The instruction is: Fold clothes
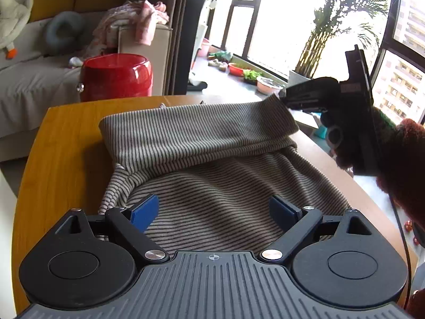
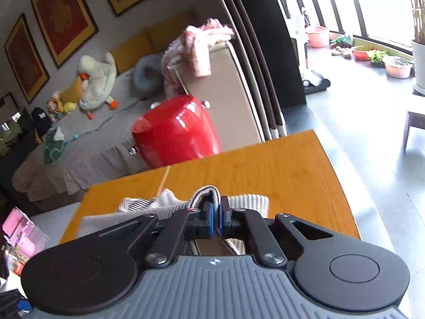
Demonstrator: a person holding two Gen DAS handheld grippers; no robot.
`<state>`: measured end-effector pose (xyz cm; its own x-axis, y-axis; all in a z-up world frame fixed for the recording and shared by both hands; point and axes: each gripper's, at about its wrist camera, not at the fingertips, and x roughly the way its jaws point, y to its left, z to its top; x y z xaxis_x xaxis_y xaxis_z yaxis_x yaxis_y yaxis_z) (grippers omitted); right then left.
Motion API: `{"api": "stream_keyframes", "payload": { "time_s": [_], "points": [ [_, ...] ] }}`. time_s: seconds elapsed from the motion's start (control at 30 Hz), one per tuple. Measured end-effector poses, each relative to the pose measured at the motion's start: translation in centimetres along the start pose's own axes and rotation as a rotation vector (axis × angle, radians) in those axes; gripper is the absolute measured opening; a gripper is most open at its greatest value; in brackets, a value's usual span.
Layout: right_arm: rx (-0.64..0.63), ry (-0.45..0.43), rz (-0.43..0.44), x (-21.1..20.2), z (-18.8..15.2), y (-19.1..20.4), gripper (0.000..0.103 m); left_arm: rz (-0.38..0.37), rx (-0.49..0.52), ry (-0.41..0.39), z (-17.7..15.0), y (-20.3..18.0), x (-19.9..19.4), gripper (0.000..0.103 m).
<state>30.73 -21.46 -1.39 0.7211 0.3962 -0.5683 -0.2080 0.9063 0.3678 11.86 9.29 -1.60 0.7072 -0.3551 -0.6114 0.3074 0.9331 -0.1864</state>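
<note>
A grey-and-black striped garment (image 1: pixel 212 159) lies on the wooden table (image 1: pixel 63 138), its far part folded over toward me. My left gripper (image 1: pixel 213 210) is open, its blue pads spread just above the near part of the garment and holding nothing. My right gripper (image 2: pixel 215 214) is shut on a fold of the striped garment (image 2: pixel 209 191); in the left wrist view the right gripper (image 1: pixel 284 98) pinches the garment's far right corner and holds it raised above the table.
A red stool (image 1: pixel 115 77) stands beyond the table's far edge, with a grey sofa (image 1: pixel 32 85) behind it. The table's right edge (image 1: pixel 345 175) runs under the right gripper. Bare tabletop (image 2: pixel 265 164) lies ahead of the right gripper. Windows and plants are at the back right.
</note>
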Motion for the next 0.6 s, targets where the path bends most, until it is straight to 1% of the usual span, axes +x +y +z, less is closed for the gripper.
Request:
{"api": "stream_keyframes", "payload": {
  "time_s": [0.07, 0.13, 0.17, 0.2, 0.27, 0.33, 0.4, 0.47, 0.5, 0.53, 0.6],
  "points": [
    [0.006, 0.029, -0.051, 1.0, -1.2, -1.3, 0.005, 0.005, 0.000, -0.003, 0.3, 0.1, 0.2, 0.095],
    [0.031, 0.032, -0.080, 0.8, -1.8, -2.3, 0.017, 0.009, 0.000, -0.006, 0.7, 0.2, 0.4, 0.095],
    [0.043, 0.033, -0.094, 0.8, -2.0, -2.9, 0.020, 0.011, 0.000, -0.008, 0.8, 0.3, 0.4, 0.095],
    [0.050, 0.023, -0.098, 0.2, -2.1, -3.1, 0.024, 0.014, 0.000, -0.010, 1.0, 0.3, 0.5, 0.095],
    [0.052, -0.005, -0.116, -1.0, -2.3, -3.5, 0.024, 0.010, 0.002, -0.025, 1.6, 0.4, 1.0, 0.095],
    [0.024, -0.071, -0.149, -2.9, -2.3, -3.1, 0.024, 0.007, 0.005, -0.045, 2.4, 0.5, 1.6, 0.096],
    [-0.004, -0.138, -0.123, -4.7, -2.1, -1.9, 0.024, 0.006, 0.009, -0.068, 3.1, 0.4, 2.6, 0.096],
    [-0.047, -0.192, -0.064, -6.1, -2.1, -0.1, 0.024, 0.004, 0.006, -0.086, 4.0, 0.6, 4.1, 0.097],
    [-0.078, -0.201, -0.014, -6.4, -2.0, 1.2, 0.024, 0.011, 0.003, -0.086, 4.2, 0.8, 4.9, 0.098],
    [-0.100, -0.188, 0.034, -6.5, -2.2, 2.3, 0.024, 0.023, -0.001, -0.081, 4.3, 1.1, 6.0, 0.099],
    [-0.134, -0.104, 0.053, -4.3, -3.0, 3.7, 0.024, 0.047, -0.010, -0.072, 4.4, 1.7, 8.0, 0.099]
  ]
}}
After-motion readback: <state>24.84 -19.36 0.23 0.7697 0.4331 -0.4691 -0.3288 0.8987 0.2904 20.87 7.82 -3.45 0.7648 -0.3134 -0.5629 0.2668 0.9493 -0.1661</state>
